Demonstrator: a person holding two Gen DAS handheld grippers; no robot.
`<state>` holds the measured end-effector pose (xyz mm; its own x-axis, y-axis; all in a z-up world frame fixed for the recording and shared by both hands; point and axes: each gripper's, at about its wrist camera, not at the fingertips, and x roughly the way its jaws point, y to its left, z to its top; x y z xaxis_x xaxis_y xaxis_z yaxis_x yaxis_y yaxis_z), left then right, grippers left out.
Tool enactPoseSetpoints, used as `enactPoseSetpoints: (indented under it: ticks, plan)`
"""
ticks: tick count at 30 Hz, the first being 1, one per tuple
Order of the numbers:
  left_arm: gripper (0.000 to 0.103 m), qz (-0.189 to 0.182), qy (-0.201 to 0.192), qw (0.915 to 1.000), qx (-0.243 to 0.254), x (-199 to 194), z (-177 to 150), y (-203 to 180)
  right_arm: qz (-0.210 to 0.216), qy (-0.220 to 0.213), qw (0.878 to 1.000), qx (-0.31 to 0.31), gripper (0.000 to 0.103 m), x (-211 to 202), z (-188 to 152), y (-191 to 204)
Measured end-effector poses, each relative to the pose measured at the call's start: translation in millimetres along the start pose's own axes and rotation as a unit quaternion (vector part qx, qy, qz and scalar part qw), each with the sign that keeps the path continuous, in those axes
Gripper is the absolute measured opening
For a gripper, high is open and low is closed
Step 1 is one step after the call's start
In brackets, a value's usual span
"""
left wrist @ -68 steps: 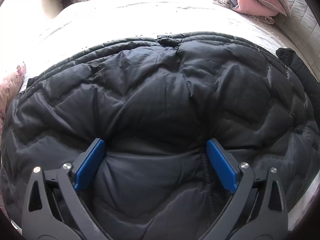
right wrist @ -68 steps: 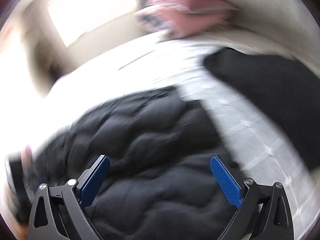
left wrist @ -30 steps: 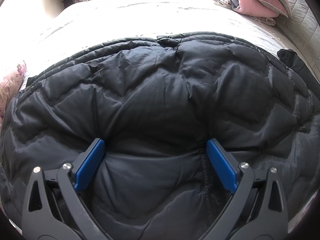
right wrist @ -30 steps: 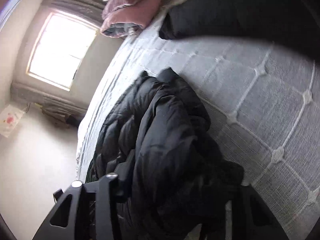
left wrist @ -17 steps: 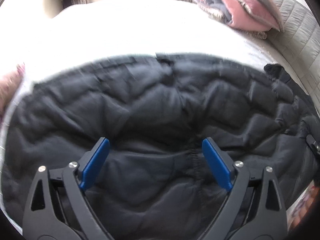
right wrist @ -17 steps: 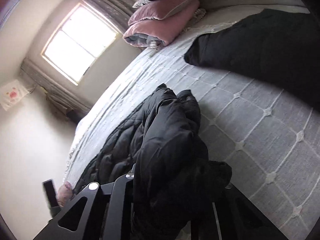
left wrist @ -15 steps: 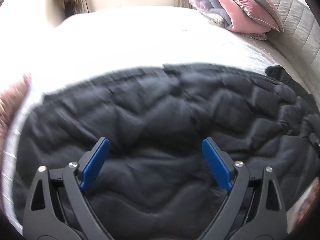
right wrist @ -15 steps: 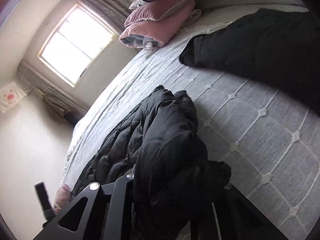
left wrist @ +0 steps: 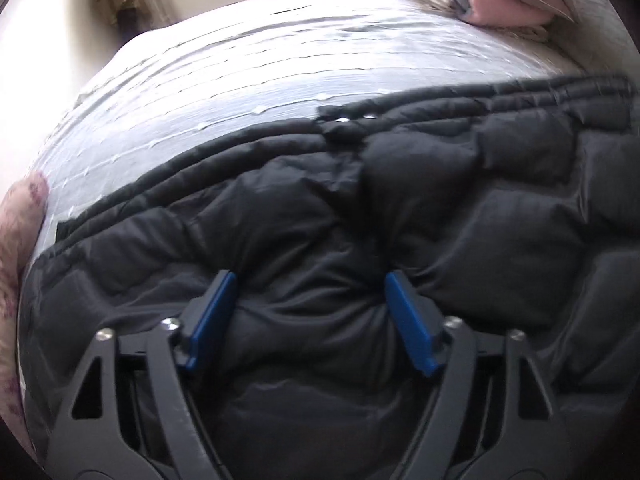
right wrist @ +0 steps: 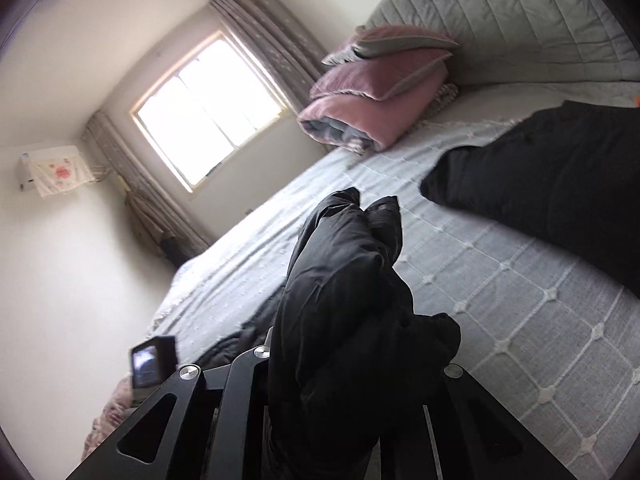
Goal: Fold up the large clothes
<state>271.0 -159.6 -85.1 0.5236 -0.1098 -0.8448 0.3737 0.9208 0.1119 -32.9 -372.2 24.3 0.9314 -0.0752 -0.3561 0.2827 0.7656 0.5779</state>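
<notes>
The left wrist view looks down on a black quilted puffer jacket (left wrist: 400, 220) spread flat on a bed (left wrist: 240, 76); the left gripper (left wrist: 310, 312) presses into it, its jaws closing with a puckered fold bunched between the blue pads; only the right wrist view shows a window (right wrist: 208, 108), folded pink quilts (right wrist: 380, 96) and another dark garment (right wrist: 560, 184); there the right gripper (right wrist: 352, 412) is clamped on a lifted bunch of jacket that hides its pads; the left view is motion-blurred.
</notes>
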Motion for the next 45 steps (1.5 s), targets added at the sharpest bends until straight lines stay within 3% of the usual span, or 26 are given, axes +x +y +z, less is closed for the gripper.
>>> enactPoseSetpoints:
  ticks: [8,15,21,25,29,30,31,32,34,40,45]
  plan:
    - [0.073,-0.019,0.008,0.9997,-0.01,0,-1,6,0.042,-0.03,0.996,-0.073,0.014,-7,-9,40]
    - [0.073,-0.085,-0.022,0.9938,-0.069,-55,-18,62,0.038,-0.032,0.996,-0.072,0.014,4,-2,42]
    - [0.073,-0.08,-0.044,0.9868,-0.134,-96,-66,146,-0.008,-0.025,0.999,-0.026,0.014,8,7,18]
    - [0.073,-0.047,-0.031,0.9815,-0.183,-101,-99,209,-0.061,-0.013,0.998,0.033,0.014,8,11,-13]
    - [0.073,-0.021,-0.031,0.9783,-0.204,-104,-142,248,-0.085,-0.017,0.996,0.034,0.014,0,11,-16]
    - [0.071,-0.038,-0.026,0.9767,-0.21,-101,-149,256,-0.086,-0.019,0.996,0.03,0.014,-3,12,-14]
    - [0.055,-0.074,-0.017,0.9728,-0.219,-97,-157,261,-0.087,-0.022,0.996,0.023,0.014,-5,12,-9]
    - [0.034,-0.124,0.0,0.9646,-0.232,-88,-164,264,-0.09,-0.027,0.996,0.01,0.014,-9,12,0]
    - [0.015,-0.155,0.018,0.9582,-0.24,-74,-170,263,-0.095,-0.037,0.995,-0.017,0.014,-14,9,18]
    - [0.008,-0.136,0.005,0.9686,-0.208,-72,-167,252,-0.1,-0.076,0.986,-0.112,0.014,-29,-5,79]
    - [0.008,-0.145,0.007,0.9677,-0.206,-72,-167,255,-0.067,-0.106,0.963,-0.239,0.014,-36,-31,146]
